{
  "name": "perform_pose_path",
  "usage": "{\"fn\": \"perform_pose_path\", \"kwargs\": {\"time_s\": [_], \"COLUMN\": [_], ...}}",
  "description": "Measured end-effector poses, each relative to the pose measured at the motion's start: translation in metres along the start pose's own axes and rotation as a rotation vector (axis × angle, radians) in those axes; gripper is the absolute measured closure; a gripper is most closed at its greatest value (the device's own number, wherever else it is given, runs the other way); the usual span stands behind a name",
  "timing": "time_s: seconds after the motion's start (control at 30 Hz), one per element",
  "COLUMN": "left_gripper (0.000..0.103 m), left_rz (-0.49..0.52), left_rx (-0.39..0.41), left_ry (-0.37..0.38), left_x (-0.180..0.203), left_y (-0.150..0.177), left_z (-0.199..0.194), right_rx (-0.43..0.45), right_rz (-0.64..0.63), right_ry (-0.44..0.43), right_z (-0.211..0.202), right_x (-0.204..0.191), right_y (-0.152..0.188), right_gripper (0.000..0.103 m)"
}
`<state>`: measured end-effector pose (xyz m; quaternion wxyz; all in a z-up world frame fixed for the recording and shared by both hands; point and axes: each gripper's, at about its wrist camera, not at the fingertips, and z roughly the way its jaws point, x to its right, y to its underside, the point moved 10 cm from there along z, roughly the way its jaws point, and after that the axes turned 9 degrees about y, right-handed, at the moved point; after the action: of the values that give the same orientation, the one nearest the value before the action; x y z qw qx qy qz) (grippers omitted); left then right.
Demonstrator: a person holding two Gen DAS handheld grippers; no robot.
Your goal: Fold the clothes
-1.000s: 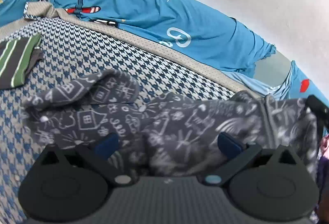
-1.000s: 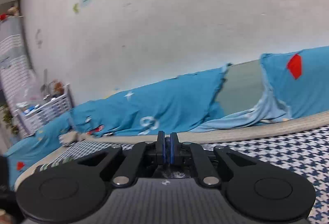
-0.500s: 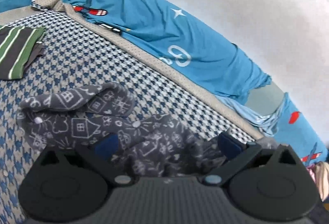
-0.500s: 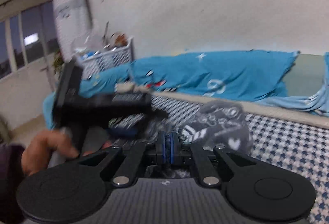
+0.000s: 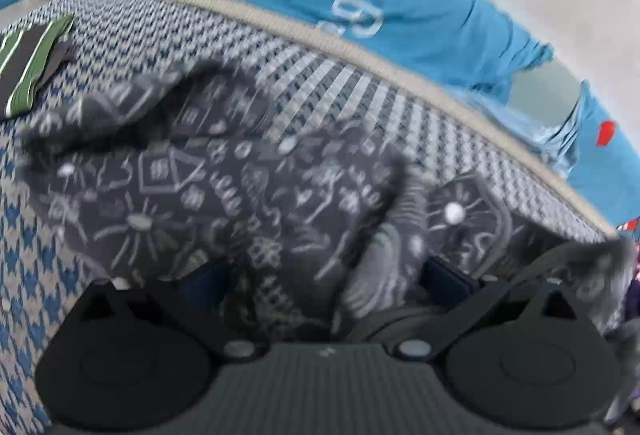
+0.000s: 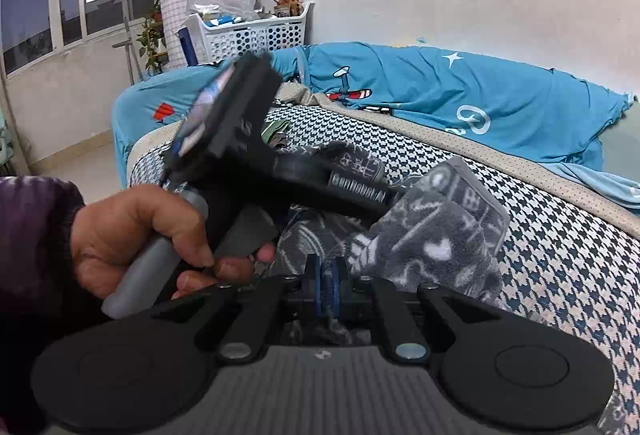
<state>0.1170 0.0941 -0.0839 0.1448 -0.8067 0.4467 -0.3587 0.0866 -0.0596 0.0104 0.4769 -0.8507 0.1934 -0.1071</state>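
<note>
garment: a dark grey fleece piece point(image 5: 224, 191) printed with white doodles of houses, suns and hearts
state: crumpled, partly bunched, one cuffed end point(image 6: 460, 207) raised
place: lay on the blue-and-white houndstooth bed cover point(image 5: 360, 87)
nearby: a green-striped folded garment point(image 5: 30, 71) lay apart, at the left

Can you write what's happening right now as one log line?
step: folding clothes | left gripper: open over grey garment | right gripper: closed beside it | surface: checked bed cover
</note>
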Motion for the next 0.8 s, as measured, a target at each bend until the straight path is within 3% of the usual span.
{"fn": "perform_pose_path", "kwargs": {"time_s": [0.23,0.33,0.4,0.47,0.8], "left_gripper": [0.0,0.0,0.0,0.0,0.0], "left_rz": [0.005,0.01,0.011,0.011,0.018], "left_rx": [0.001,0.005,0.007,0.007,0.006], "left_ry": [-0.002,-0.008,-0.01,-0.011,-0.019], "left_x": [-0.007,-0.006,-0.006,-0.006,-0.006], "left_y": [0.002,0.003,0.004,0.004,0.005], "left_z": [-0.001,-0.001,-0.001,0.0,-0.001], "right_rx": [0.115,0.15,0.164,0.16,0.025], "right_rz": [0.152,0.256,0.327,0.385,0.643], "right_ry": [-0.039,0.009,0.043,0.066,0.14], "right_z": [-0.035,-0.037,-0.035,-0.028,0.018], "right_x": [0.027,0.048,0.064,0.076,0.124], "right_y": [-0.033,-0.045,-0.049,-0.051,-0.036], "right_gripper": [0.09,0.071,0.046,0.038,0.024]}}
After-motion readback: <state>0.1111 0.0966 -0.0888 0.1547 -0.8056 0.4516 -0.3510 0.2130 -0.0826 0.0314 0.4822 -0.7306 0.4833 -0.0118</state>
